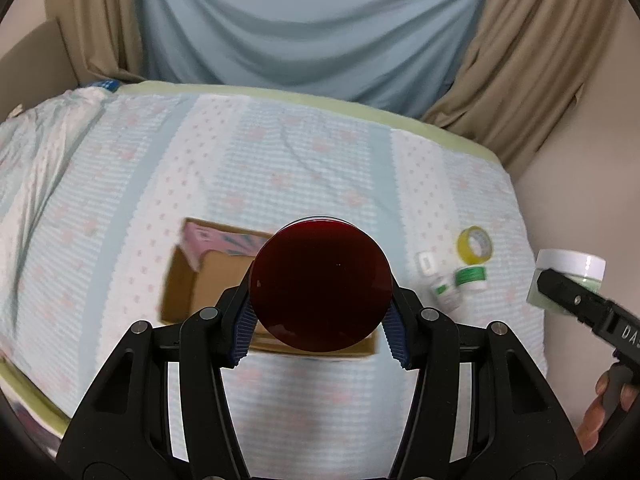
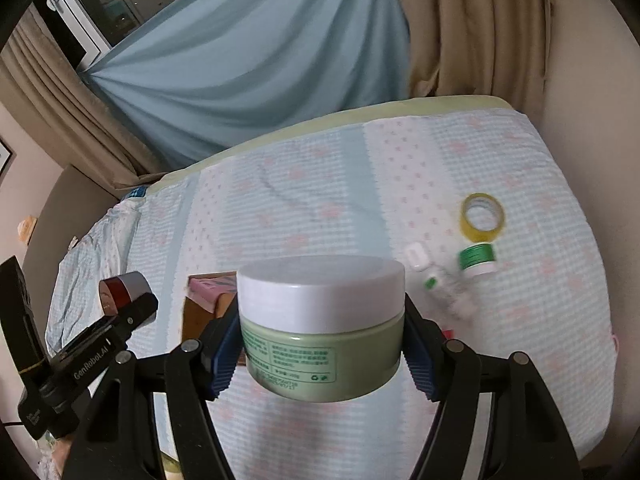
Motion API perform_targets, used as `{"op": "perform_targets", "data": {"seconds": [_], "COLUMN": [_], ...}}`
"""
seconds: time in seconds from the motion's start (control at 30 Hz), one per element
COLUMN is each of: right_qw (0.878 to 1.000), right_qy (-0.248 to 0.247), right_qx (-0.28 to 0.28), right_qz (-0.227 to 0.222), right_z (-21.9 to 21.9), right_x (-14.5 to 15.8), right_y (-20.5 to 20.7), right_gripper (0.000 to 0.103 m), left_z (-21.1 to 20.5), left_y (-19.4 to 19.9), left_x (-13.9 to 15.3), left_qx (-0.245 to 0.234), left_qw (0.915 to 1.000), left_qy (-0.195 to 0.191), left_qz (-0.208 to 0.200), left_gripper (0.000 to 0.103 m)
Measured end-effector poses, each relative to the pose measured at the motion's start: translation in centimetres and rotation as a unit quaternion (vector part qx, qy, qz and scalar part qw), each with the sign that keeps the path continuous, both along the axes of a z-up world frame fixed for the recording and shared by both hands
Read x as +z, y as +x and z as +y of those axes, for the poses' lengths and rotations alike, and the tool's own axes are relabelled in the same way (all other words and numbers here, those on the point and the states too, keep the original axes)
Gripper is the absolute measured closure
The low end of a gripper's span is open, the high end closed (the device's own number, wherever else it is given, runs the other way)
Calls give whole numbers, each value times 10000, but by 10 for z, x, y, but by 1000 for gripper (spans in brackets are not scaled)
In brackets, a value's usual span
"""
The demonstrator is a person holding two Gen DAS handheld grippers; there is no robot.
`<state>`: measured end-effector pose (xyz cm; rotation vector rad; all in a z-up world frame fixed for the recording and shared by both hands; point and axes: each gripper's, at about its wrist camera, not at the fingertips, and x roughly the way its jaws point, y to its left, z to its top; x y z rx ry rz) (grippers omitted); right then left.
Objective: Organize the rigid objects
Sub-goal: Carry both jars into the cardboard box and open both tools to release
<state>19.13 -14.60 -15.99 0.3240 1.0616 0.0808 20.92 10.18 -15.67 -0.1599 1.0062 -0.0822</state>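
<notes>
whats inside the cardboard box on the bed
From the left wrist view, the cardboard box shows a brown inner wall and a pink flap. The red-lidded jar held in the left tongs covers most of its inside, so contents cannot be told.

The open brown cardboard box (image 1: pixel 188 284) is partly hidden behind the round dark-red lidded container (image 1: pixel 320 285); its interior cannot be seen. At 3 o'clock, the small white bottles with green labels (image 1: pixel 460 284) are blurred, their print unreadable. The pale-green white-lidded jar (image 2: pixel 320 328) hides most of the box in the right wrist view.

Bare bedspread (image 2: pixel 304 184) lies open beyond the cardboard box (image 1: pixel 188 280); tape roll (image 2: pixel 483 216) and bottles (image 2: pixel 478 260) crowd its right side.
</notes>
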Motion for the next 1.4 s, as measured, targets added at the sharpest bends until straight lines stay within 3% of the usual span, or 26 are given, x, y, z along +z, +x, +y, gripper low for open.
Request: {"op": "perform_targets", "data": {"seconds": [0.27, 0.5, 0.87, 1.0, 1.33, 1.37, 1.4], "right_qw": [9997, 9964, 9727, 9643, 9590, 9596, 9608], "right_qy": [-30, -356, -881, -829, -815, -810, -806], "right_qx": [-107, 260, 1552, 1885, 1996, 1994, 1978], "right_qz": [238, 725, 1481, 1668, 1841, 1814, 1766], "right_z": [91, 145, 191, 195, 189, 188, 188], "right_x": [-30, -86, -196, -229, -266, -266, -266], "right_y": [23, 54, 84, 88, 91, 91, 90], "right_gripper": [37, 37, 37, 37, 37, 36, 36], "left_z": [84, 113, 92, 83, 71, 70, 69], "left_y": [37, 78, 119, 130, 146, 147, 147], "left_x": [-35, -92, -191, -226, -264, -265, -264], "left_qx": [-403, -743, -1241, -1272, -1359, -1359, -1355], "left_qw": [9987, 9938, 9764, 9690, 9622, 9614, 9616], "left_qy": [165, 408, 695, 729, 804, 801, 783], "left_qz": [276, 723, 1626, 1989, 2220, 2256, 2254], "left_gripper": [53, 53, 53, 53, 52, 51, 32]}}
